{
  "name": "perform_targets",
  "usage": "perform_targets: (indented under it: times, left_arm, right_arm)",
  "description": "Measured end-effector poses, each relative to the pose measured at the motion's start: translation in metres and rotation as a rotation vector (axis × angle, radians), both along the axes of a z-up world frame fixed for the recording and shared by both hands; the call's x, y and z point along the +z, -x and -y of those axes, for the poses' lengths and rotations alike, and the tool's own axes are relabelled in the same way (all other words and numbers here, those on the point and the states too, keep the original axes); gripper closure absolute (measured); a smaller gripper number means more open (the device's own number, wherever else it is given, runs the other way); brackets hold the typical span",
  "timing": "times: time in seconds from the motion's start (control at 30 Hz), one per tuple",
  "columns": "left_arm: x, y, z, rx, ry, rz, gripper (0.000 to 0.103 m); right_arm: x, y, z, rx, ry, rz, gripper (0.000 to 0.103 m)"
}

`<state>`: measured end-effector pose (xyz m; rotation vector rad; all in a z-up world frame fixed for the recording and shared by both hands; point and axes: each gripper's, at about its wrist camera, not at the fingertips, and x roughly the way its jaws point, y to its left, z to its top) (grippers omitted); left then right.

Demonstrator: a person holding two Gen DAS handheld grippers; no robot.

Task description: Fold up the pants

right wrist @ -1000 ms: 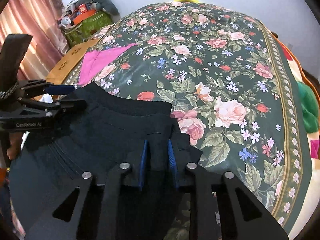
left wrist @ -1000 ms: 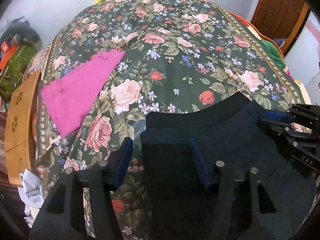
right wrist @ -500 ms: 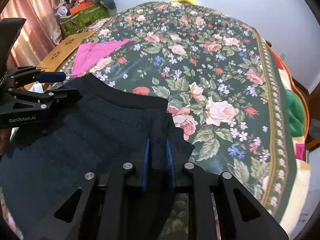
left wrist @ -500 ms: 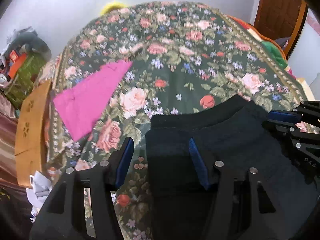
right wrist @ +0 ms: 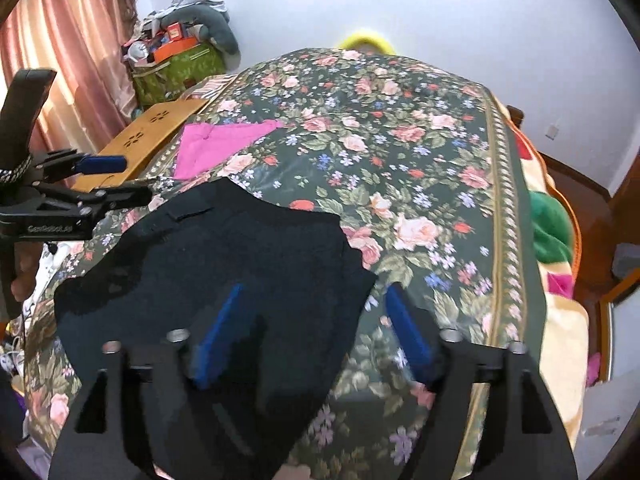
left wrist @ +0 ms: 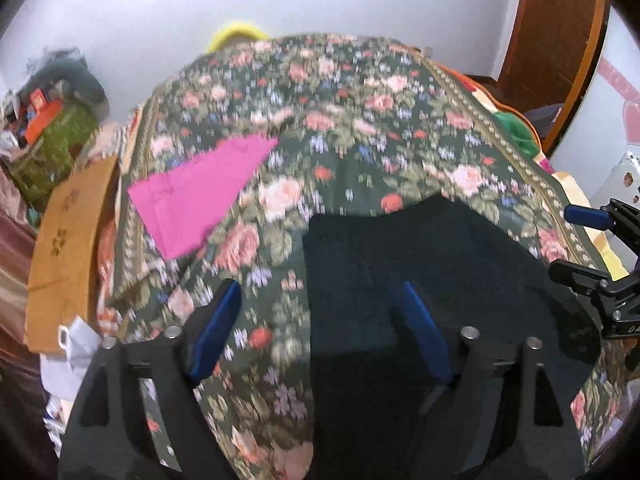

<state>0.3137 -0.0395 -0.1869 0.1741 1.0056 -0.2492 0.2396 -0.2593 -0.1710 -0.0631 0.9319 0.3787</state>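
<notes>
Dark navy fabric pants [right wrist: 224, 264] lie folded and flat on the floral-covered bed [right wrist: 420, 152], near its front edge; little seems left.
Both the left gripper [left wrist: 320, 332] and right gripper [right wrist: 308, 320] have just been opening: jaws apart, holding nothing, above the pants' side edges.

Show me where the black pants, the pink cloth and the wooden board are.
black pants [right wrist: 248, 256], right wrist view, middle of the fabric
pink cloth [left wrist: 200, 196], left wrist view, its centre
wooden board [left wrist: 68, 248], left wrist view, flat top
</notes>
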Motion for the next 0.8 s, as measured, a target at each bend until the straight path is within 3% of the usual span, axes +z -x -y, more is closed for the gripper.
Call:
perform_targets:
  times: [0.13,0.37,0.47,0.63,0.7,0.8]
  left_arm:
    - [-0.026,-0.004,-0.008,0.030,0.044,-0.150,0.014]
    - [-0.054,-0.016,-0.017,0.053,0.214,-0.333,0.014]
    - [-0.062,-0.023,-0.014,0.055,0.263,-0.383,0.014]
    - [-0.068,-0.031,-0.001,-0.001,0.325,-0.445,0.014]
    - [-0.071,-0.034,0.004,-0.023,0.353,-0.477,0.014]
    - [-0.071,-0.036,0.009,-0.039,0.357,-0.477,0.015]
  right_arm:
    - [-0.018,0.001,0.006,-0.012,-0.067,-0.095,0.021]
    - [-0.052,-0.011,0.015,-0.038,-0.228,-0.274,0.020]
    - [-0.065,-0.021,0.018,-0.034,-0.316,-0.364,0.020]
    - [-0.070,-0.030,0.010,0.006,-0.360,-0.393,0.020]
    - [-0.073,-0.034,0.010,0.006,-0.382,-0.408,0.023]
    - [-0.074,-0.039,0.010,0.007,-0.399,-0.428,0.040]
